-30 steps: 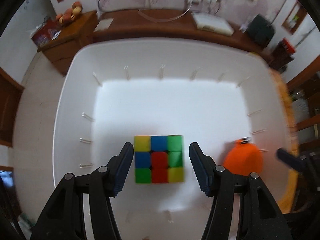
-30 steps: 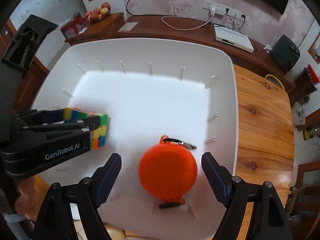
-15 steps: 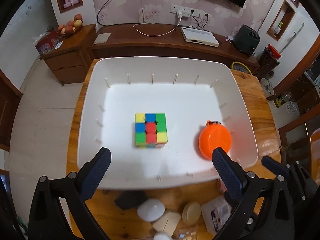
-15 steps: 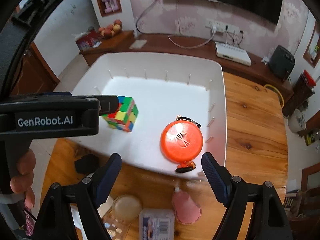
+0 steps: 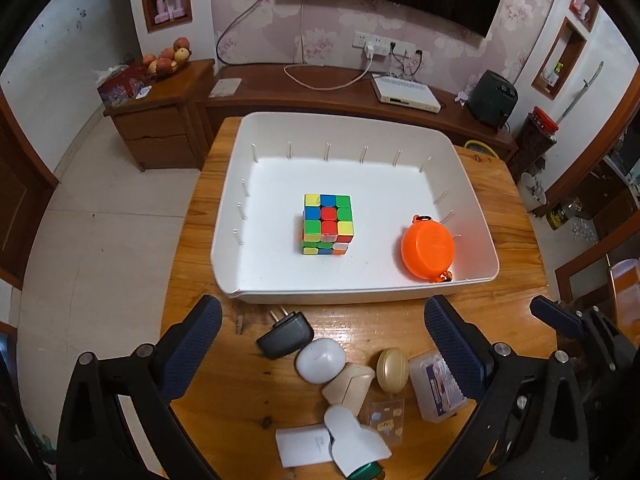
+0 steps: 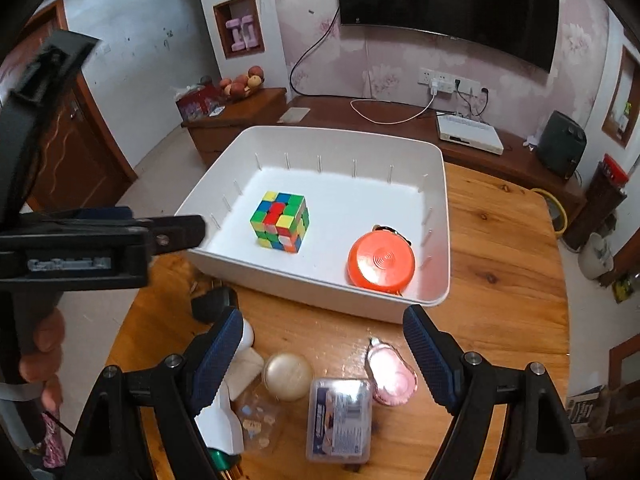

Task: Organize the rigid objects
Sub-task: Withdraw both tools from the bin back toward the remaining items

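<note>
White tray [image 5: 476, 216] mid-frame with cube [image 5: 327, 224] and orange case [image 5: 427, 246], left gripper [image 5: 322, 344] and right gripper [image 6: 322, 354] fingers spread wide, empty, over tabletop [image 5: 224, 392] clutter.

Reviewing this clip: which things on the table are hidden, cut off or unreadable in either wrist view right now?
- Black plug adapter: right wrist view, partly behind the right hand-held gripper's finger.
- Green-capped item: left wrist view, cut by the bottom edge and covered by a white piece.
- Clear box label: print too small in both views.
- Left hand-held gripper logo: blurred in the right wrist view.
</note>
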A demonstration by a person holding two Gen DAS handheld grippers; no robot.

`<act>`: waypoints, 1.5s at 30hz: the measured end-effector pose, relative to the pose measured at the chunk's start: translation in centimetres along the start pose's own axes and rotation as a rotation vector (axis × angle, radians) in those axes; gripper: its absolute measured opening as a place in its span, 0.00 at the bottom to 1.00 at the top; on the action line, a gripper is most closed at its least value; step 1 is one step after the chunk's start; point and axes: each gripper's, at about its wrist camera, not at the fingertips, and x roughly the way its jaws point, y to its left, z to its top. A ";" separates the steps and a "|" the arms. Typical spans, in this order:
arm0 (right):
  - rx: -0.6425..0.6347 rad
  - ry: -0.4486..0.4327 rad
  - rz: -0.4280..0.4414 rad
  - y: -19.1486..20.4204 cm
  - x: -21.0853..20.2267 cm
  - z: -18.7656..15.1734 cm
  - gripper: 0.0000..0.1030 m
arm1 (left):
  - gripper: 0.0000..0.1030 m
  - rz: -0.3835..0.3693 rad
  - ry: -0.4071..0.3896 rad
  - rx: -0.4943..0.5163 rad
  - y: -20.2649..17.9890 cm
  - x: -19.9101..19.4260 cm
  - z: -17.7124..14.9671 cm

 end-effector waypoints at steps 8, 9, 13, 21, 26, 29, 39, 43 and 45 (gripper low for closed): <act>0.014 -0.002 -0.015 0.1 -1.6 -0.2 0.80 | 0.98 -0.019 -0.024 0.015 0.4 -2.2 -1.8; 0.008 -0.008 -0.028 0.3 -1.9 -0.2 0.81 | 0.98 -0.018 -0.029 0.021 0.4 -2.4 -2.0; -0.026 -0.029 -0.089 1.0 -3.2 -0.6 0.81 | 0.98 -0.041 -0.046 0.039 0.4 -3.6 -2.2; -0.056 -0.070 -0.169 1.7 -6.4 -2.3 0.80 | 0.98 -0.057 -0.048 0.044 1.6 -5.7 -4.0; -0.060 -0.081 -0.183 2.3 -7.9 -4.1 0.80 | 0.98 0.009 -0.050 0.071 2.3 -6.6 -5.9; -0.061 -0.063 -0.185 2.7 -7.7 -5.6 0.80 | 0.98 0.065 -0.053 0.114 2.1 -6.1 -7.8; -0.062 0.021 -0.148 2.9 -3.8 -10.0 0.80 | 0.98 0.067 0.066 0.146 1.7 -1.1 -14.2; -0.064 0.057 -0.133 3.0 -1.2 -11.5 0.80 | 0.98 0.094 0.092 0.107 2.5 1.0 -15.8; -0.053 0.084 -0.112 2.9 0.0 -12.5 0.80 | 0.98 0.130 0.117 0.117 2.9 2.1 -16.5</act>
